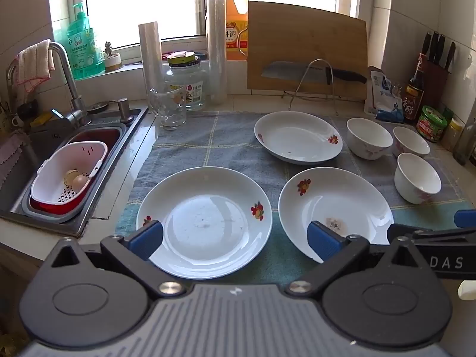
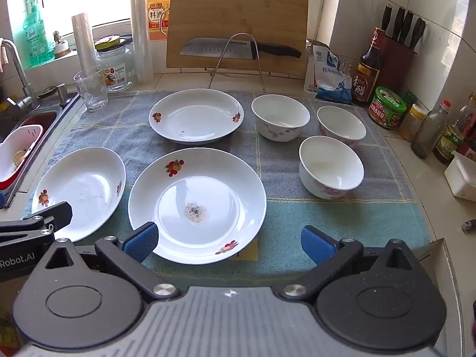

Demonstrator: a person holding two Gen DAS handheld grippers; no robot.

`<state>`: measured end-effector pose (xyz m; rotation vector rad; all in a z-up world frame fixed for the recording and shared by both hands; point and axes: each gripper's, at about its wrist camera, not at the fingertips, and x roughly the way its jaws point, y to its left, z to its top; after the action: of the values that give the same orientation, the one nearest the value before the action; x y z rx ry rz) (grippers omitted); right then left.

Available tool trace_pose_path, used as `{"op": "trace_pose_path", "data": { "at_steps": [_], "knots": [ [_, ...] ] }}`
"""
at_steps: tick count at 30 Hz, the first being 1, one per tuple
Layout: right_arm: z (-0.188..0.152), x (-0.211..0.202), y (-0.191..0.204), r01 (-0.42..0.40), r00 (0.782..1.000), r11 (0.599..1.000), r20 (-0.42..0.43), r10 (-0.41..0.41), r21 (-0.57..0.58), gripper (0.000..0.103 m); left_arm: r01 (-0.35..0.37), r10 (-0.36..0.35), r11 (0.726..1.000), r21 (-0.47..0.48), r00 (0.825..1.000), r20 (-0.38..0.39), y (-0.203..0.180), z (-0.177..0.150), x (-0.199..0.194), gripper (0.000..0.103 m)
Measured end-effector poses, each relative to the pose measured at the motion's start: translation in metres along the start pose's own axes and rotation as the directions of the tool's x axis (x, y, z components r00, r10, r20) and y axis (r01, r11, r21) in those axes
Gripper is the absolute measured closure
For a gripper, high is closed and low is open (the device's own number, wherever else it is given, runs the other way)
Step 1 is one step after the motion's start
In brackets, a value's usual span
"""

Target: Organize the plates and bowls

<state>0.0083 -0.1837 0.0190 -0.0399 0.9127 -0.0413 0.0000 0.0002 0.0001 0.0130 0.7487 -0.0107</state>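
Three white plates with fruit prints lie on a blue-grey cloth point(image 1: 226, 142): a near left plate point(image 1: 205, 220) point(image 2: 80, 187), a near right plate point(image 1: 336, 208) point(image 2: 197, 202) with a speck of residue, and a far plate point(image 1: 297, 136) point(image 2: 196, 116). Three white bowls point(image 1: 369, 138) point(image 1: 412, 141) point(image 1: 416, 177) stand upright at the right, also in the right wrist view point(image 2: 281, 117) point(image 2: 340, 125) point(image 2: 331, 166). My left gripper point(image 1: 235, 238) is open and empty over the near left plate's front edge. My right gripper point(image 2: 229, 242) is open and empty over the near right plate's front edge.
A sink point(image 1: 59, 160) with a pink-white strainer basket point(image 1: 70, 172) lies at the left. A glass point(image 1: 168, 108), a jar point(image 1: 186, 83), rolls and bottles stand behind. A cutting board point(image 2: 238, 23) with a knife point(image 2: 238, 49) leans at the back. Sauce bottles point(image 2: 367, 68) and jars crowd the right.
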Motion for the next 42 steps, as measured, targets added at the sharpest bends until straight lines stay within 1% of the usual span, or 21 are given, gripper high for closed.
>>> {"op": "trace_pose_path", "data": {
  "at_steps": [12, 42],
  "knots": [
    [0.0025, -0.0009, 0.0004, 0.004, 1.0, 1.0, 0.004, -0.004, 0.004, 0.0, -0.002, 0.001, 1.0, 0.013, 1.0, 0.002, -0.0032, 0.0026, -0.0013, 0.001],
    [0.0085, 0.0013, -0.0034, 0.029, 1.0, 1.0, 0.01, -0.029, -0.005, 0.0, 0.018, -0.018, 1.0, 0.008, 1.0, 0.001, -0.0064, 0.0078, 0.0016, 0.001]
  ]
}}
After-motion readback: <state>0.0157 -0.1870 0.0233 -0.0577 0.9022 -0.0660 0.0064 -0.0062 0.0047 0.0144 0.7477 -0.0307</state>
